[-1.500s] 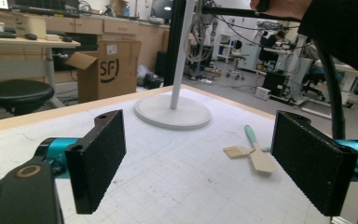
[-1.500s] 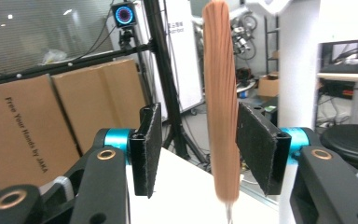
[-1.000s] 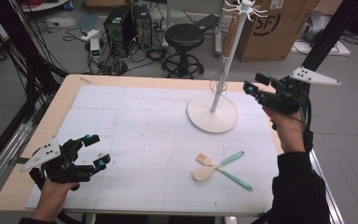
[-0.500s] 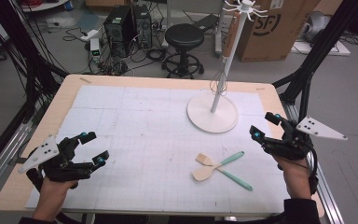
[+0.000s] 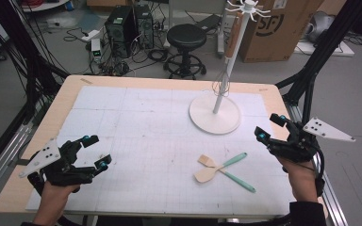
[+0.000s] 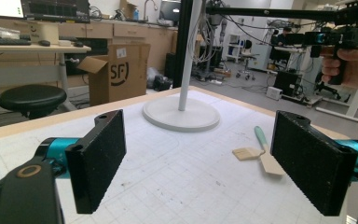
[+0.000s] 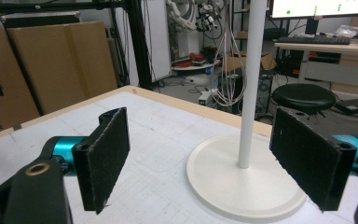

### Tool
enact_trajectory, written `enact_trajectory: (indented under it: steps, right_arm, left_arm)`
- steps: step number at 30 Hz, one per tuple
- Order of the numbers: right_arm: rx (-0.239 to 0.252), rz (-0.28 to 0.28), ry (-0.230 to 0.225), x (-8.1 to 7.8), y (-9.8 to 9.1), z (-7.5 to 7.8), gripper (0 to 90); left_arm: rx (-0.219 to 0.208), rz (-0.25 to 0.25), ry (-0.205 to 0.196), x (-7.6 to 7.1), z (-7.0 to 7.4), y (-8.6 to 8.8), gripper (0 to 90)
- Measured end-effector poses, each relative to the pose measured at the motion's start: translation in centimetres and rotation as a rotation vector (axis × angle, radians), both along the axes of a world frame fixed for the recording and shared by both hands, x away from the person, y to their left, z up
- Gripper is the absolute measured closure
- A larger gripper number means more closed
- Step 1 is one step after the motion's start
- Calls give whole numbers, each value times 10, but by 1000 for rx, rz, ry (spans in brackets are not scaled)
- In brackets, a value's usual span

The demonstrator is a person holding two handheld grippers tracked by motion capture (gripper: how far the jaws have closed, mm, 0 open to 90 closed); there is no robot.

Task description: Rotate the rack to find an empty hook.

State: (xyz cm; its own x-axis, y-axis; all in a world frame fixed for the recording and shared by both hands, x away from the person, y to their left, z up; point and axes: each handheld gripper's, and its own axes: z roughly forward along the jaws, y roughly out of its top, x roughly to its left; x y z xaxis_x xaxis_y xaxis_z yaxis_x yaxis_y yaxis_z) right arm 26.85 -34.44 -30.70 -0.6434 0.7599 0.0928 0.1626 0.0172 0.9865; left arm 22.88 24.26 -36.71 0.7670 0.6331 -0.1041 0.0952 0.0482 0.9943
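My left gripper [image 5: 93,151] and right gripper [image 5: 269,127] both hang with jaws spread, empty. Two wooden spatulas with teal handles [image 5: 222,168] lie crossed just left of my right gripper; white round-based stand [image 5: 215,114] ahead.

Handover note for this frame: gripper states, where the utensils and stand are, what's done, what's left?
Left gripper: open, empty, at the table's near left.
Right gripper: open, empty, at the right edge.
Two spatulas, wooden blades and teal handles, lie crossed on the mat near the right side.
White rack stand is upright at the far right; a whisk hangs on it.
Done: whisk hung, apparently.
Left: probably both spatulas.
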Motion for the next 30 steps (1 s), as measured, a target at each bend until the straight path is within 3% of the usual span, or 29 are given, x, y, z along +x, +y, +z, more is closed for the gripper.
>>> enact_trajectory:
  steps: [5,8,10,12,15,16,19,21,22,23,30]
  right_arm:
    - [7,-10,16,5,0,3,194]
    - [25,-4,15,10,1,7,242]
    - [48,-4,7,13,1,11,304]
    - [86,7,-8,18,-1,16,441]
    - [91,10,-8,22,-3,22,506]
    - [86,0,-7,27,-4,28,583]
    - [72,3,-6,31,-4,37,651]
    - [42,9,1,39,-4,51,798]
    - [42,9,1,39,-4,51,798]
    - [20,12,11,46,-3,61,878]
    - [-20,30,10,67,6,92,893]
  left_arm:
    - [-3,-11,6,1,-2,0,186]
    - [0,-16,16,0,-5,-1,186]
    - [-1,-17,17,-1,-6,-1,186]
    - [-5,-29,16,-2,-8,-4,186]
    - [0,-36,16,-2,-9,-5,187]
    - [-4,-38,22,0,-11,-7,187]
    - [0,-40,28,3,-13,-7,188]
    - [3,-39,40,5,-16,-7,189]
    - [9,-38,40,6,-17,-8,189]
    - [7,-41,40,7,-17,-8,191]
    - [-4,-47,34,9,-19,-6,191]
